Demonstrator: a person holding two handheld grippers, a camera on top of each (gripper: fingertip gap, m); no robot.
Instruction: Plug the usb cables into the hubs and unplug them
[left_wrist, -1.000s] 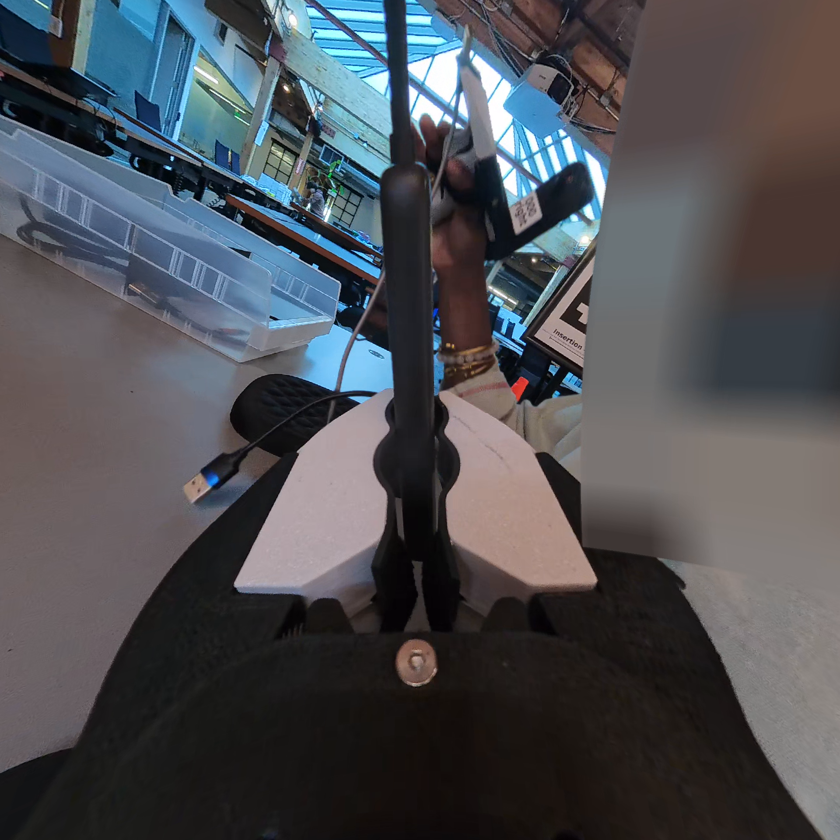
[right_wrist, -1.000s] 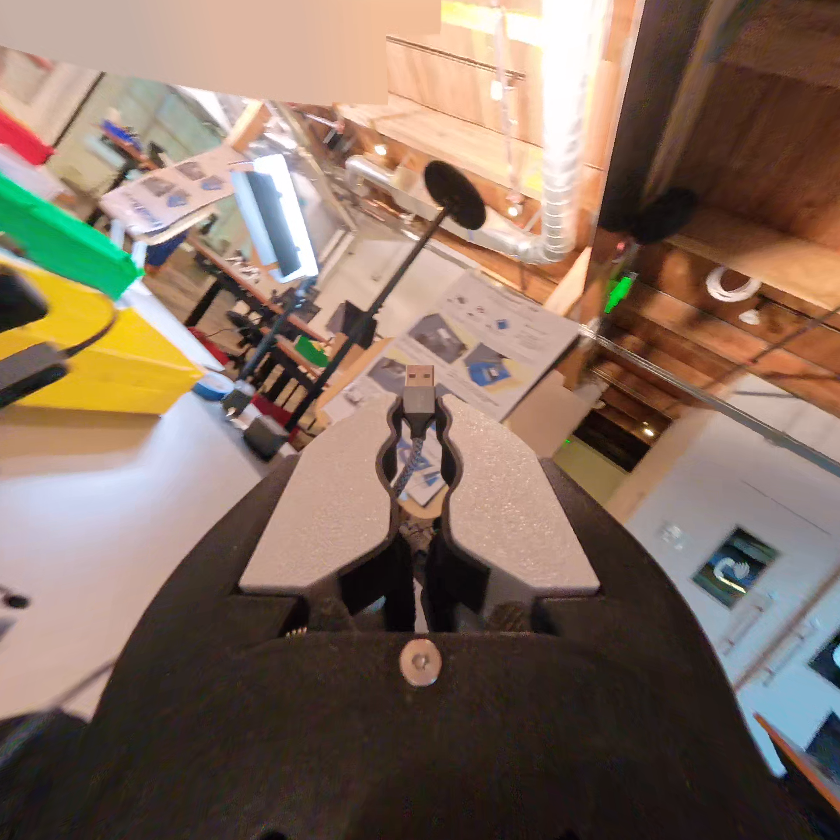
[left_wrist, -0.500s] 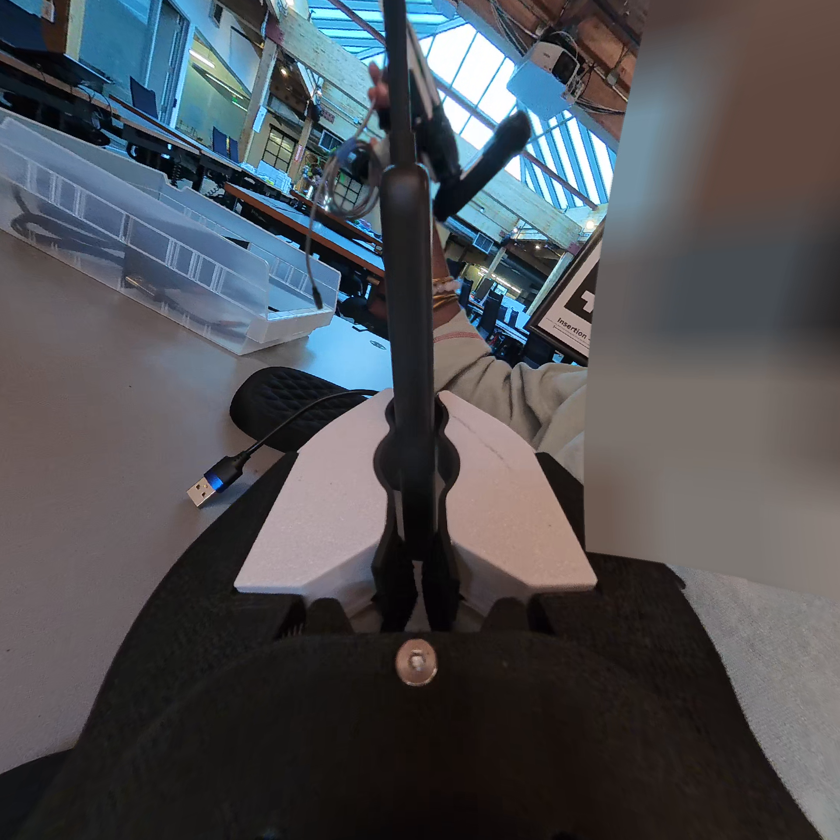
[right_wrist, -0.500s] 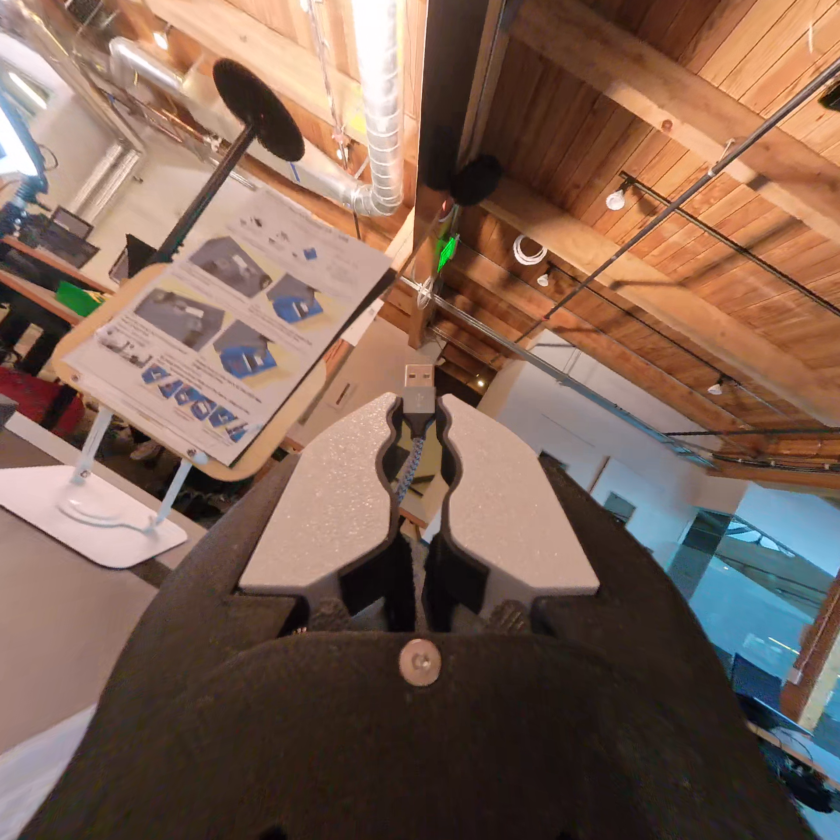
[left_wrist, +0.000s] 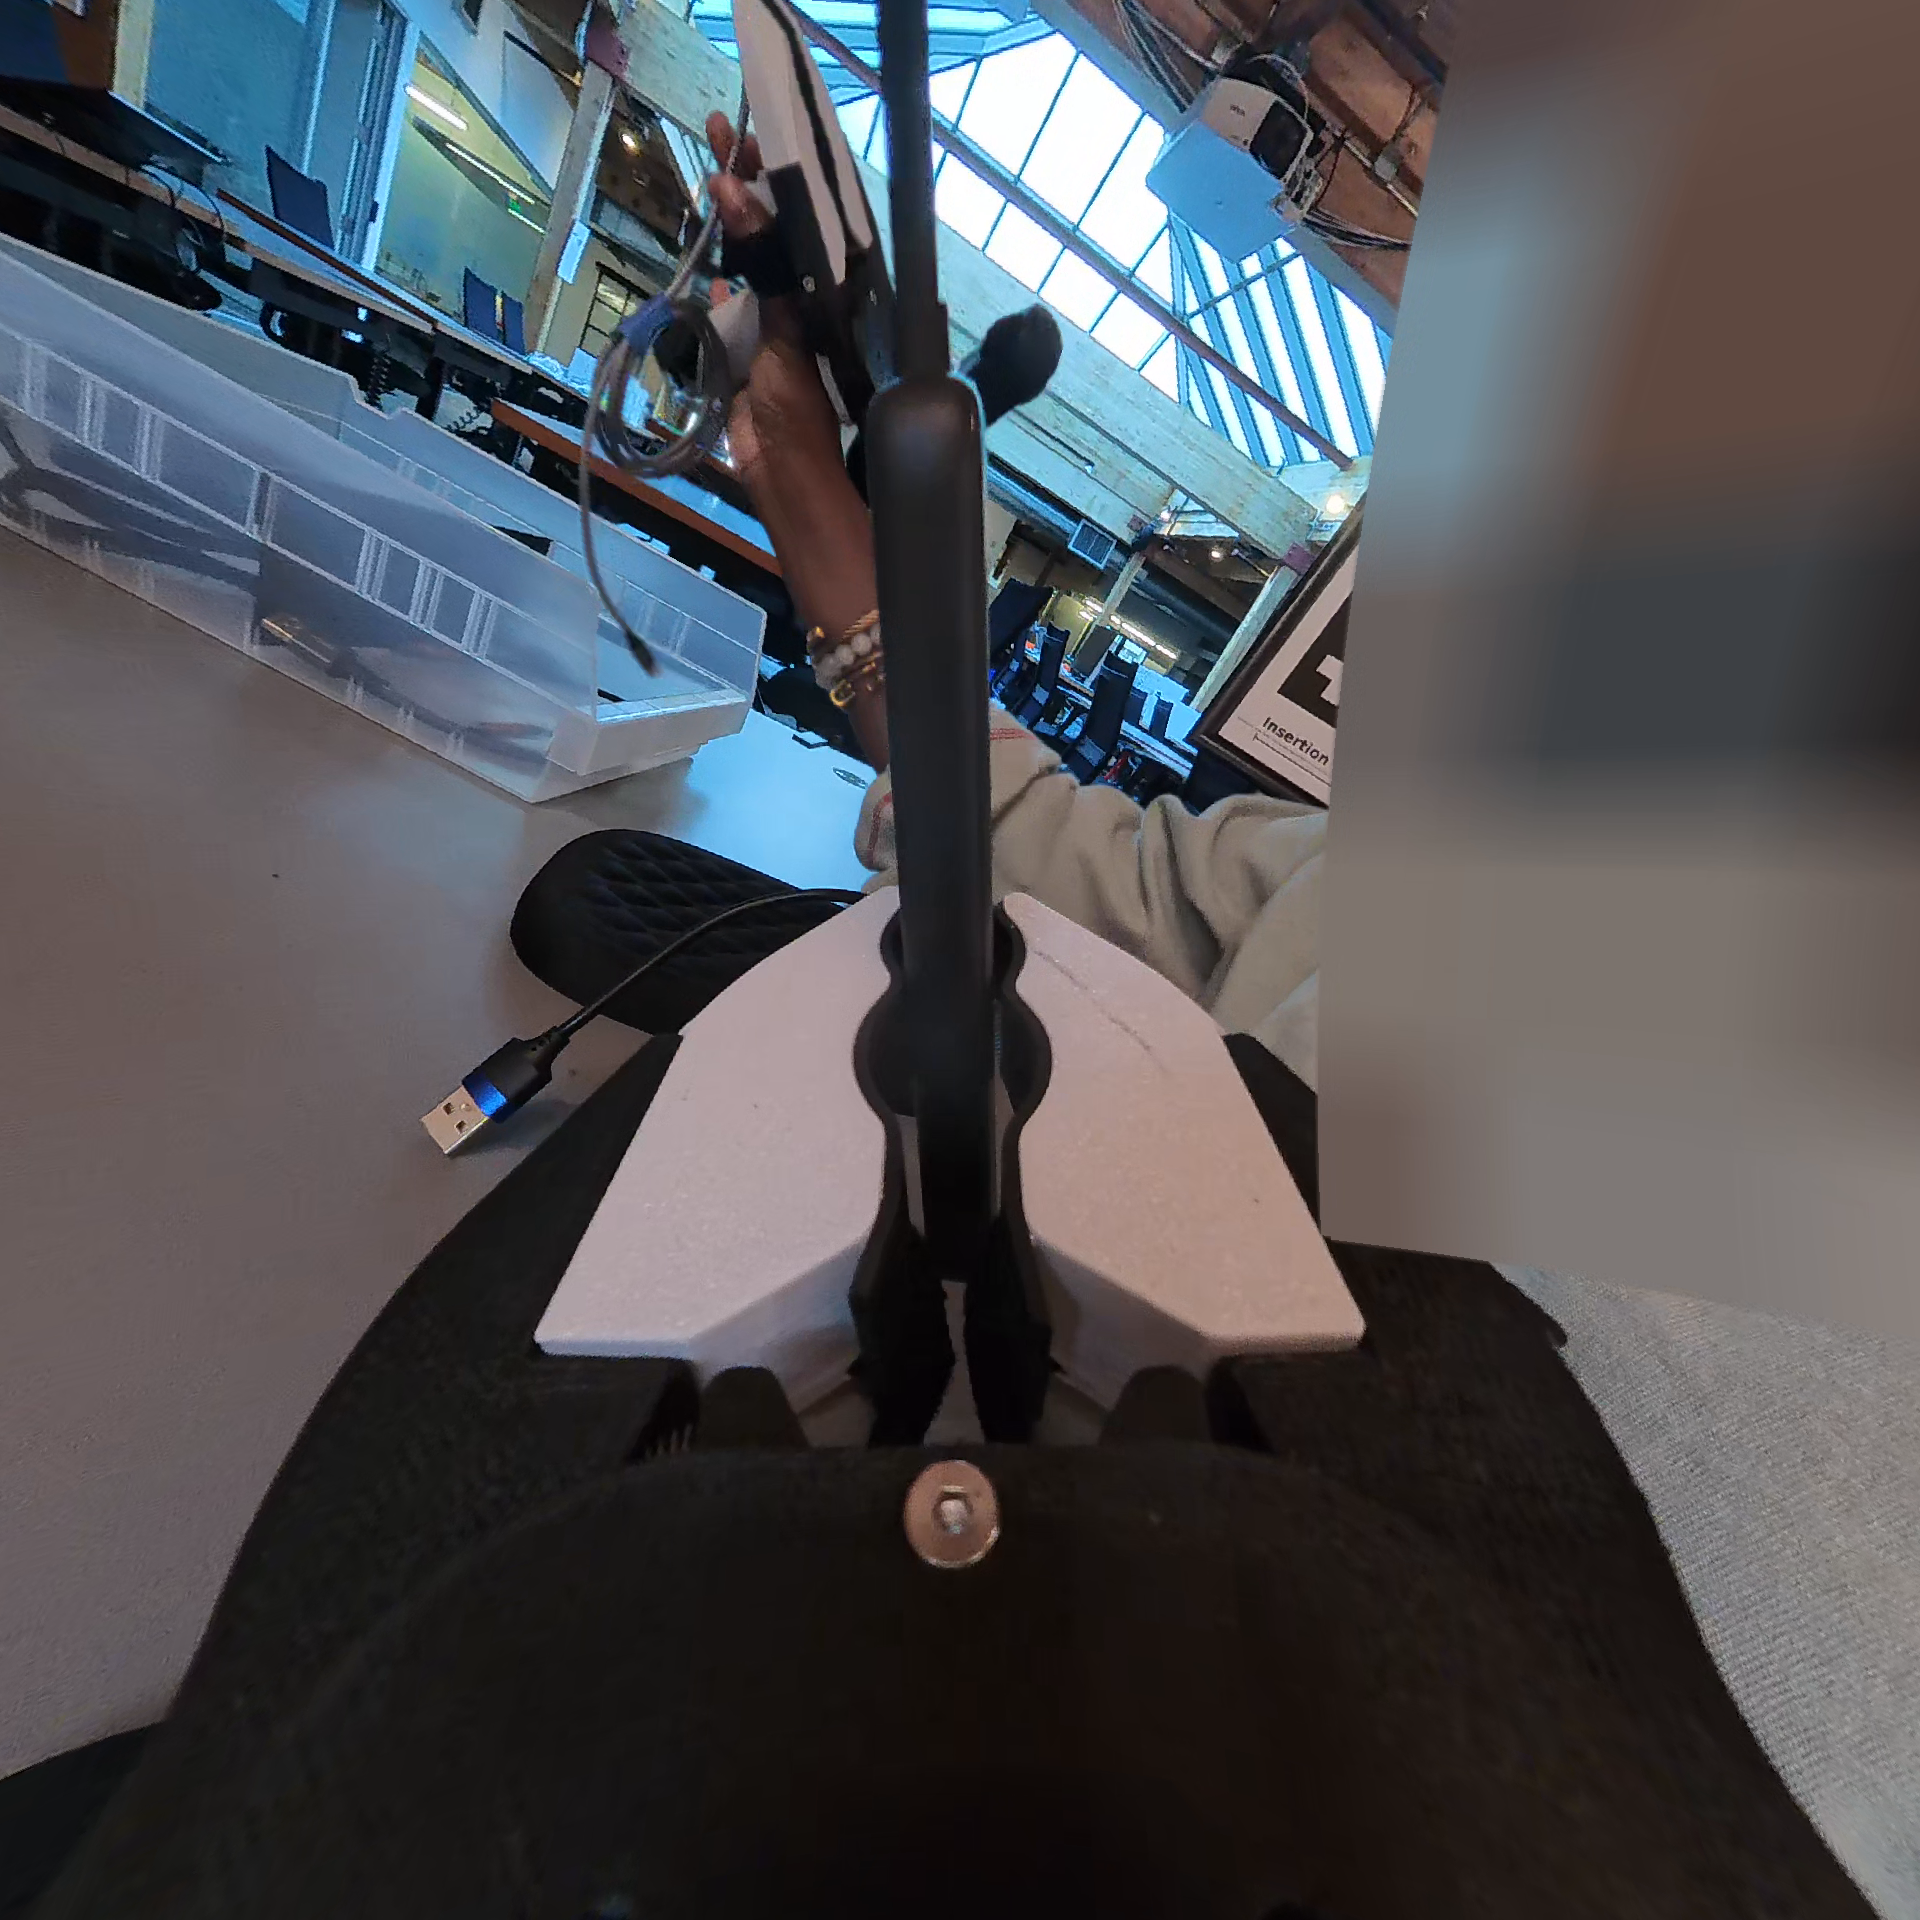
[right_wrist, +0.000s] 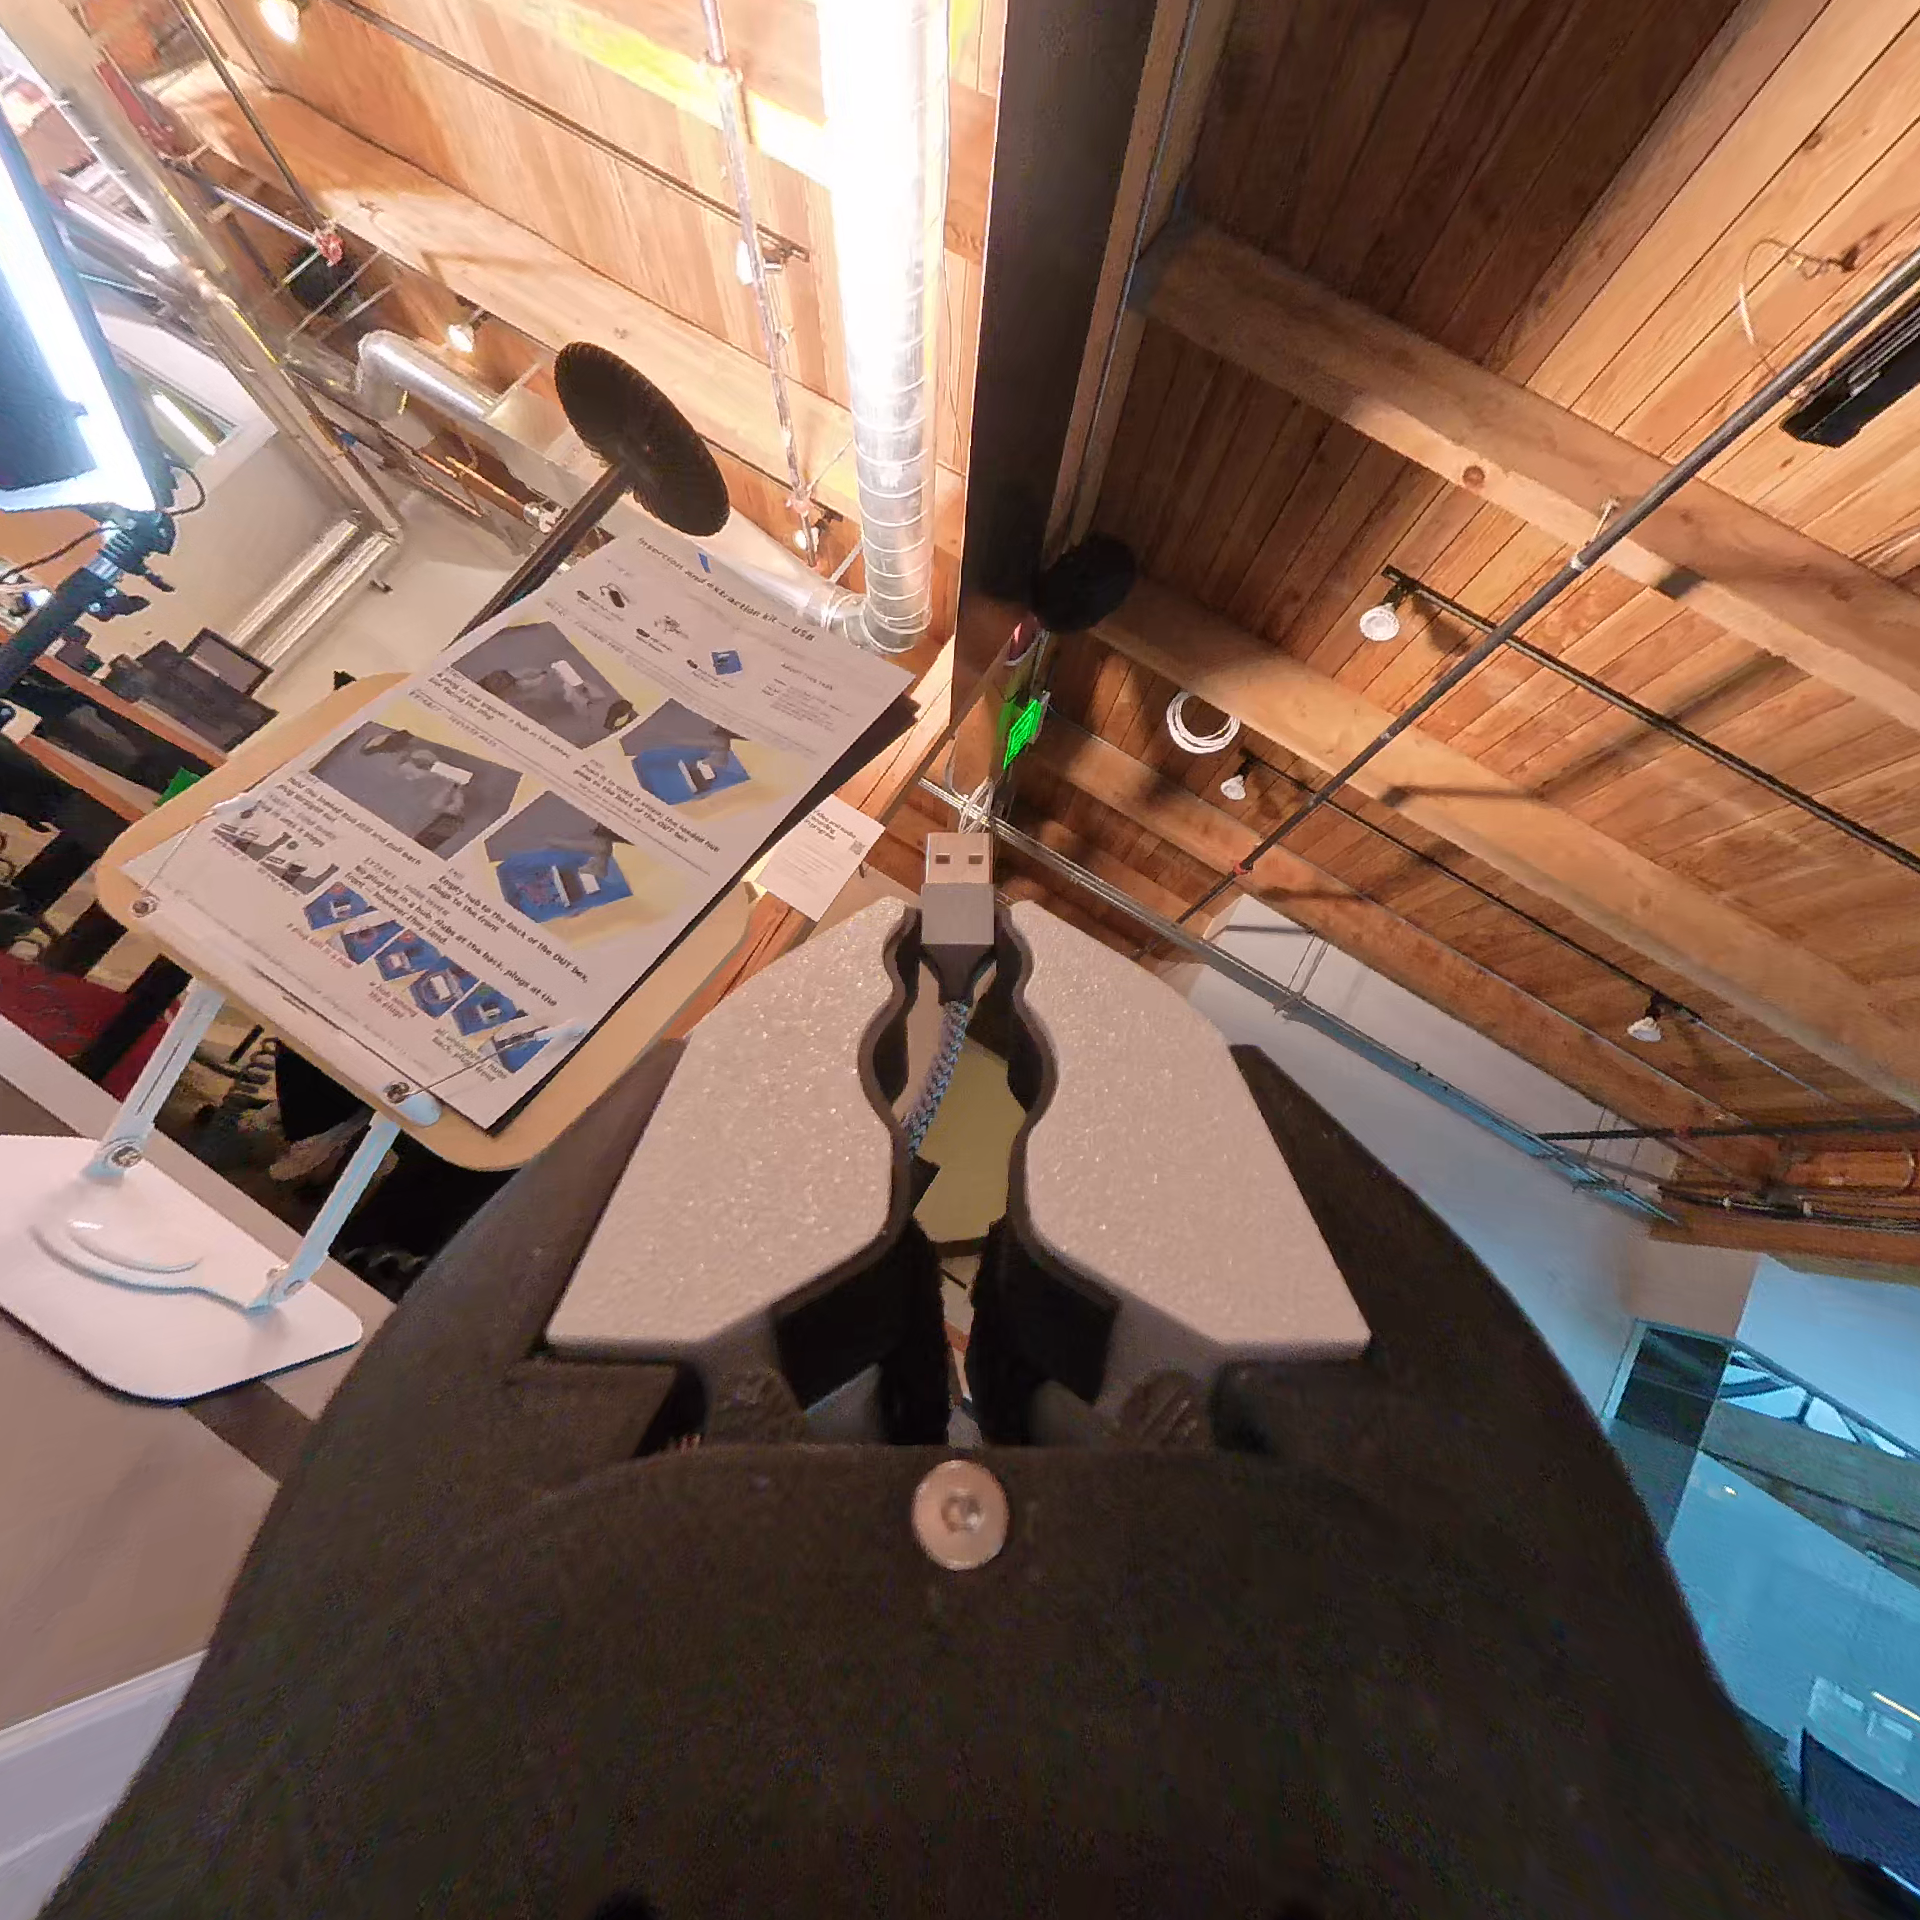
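Observation:
My left gripper (left_wrist: 945, 940) is shut on a slim black hub (left_wrist: 925, 623) that stands upright, edge-on, with a thin black cable running up out of the top of the view. My right gripper (right_wrist: 956, 925) is shut on a grey USB plug (right_wrist: 956, 883) with a braided cable; the metal tip sticks out past the fingers and points up toward the wooden ceiling. In the left wrist view a hand (left_wrist: 795, 426) holds that gripper high behind the hub, and a coil of grey cable (left_wrist: 644, 416) hangs from it. A black USB cable with a blue-ringed plug (left_wrist: 483, 1101) lies on the grey table (left_wrist: 208, 935).
Clear plastic bins (left_wrist: 416, 623) stand at the back left of the table. A black oval pad (left_wrist: 644, 914) lies just beyond the loose plug. An instruction sheet on a white stand (right_wrist: 520, 831) is left of my right gripper. A framed sign (left_wrist: 1299, 686) stands at right.
My right gripper has swung up from the table side toward the ceiling, still holding the plug. In the left wrist view the hand moved up and left, its grey cable now dangling. The left gripper stayed.

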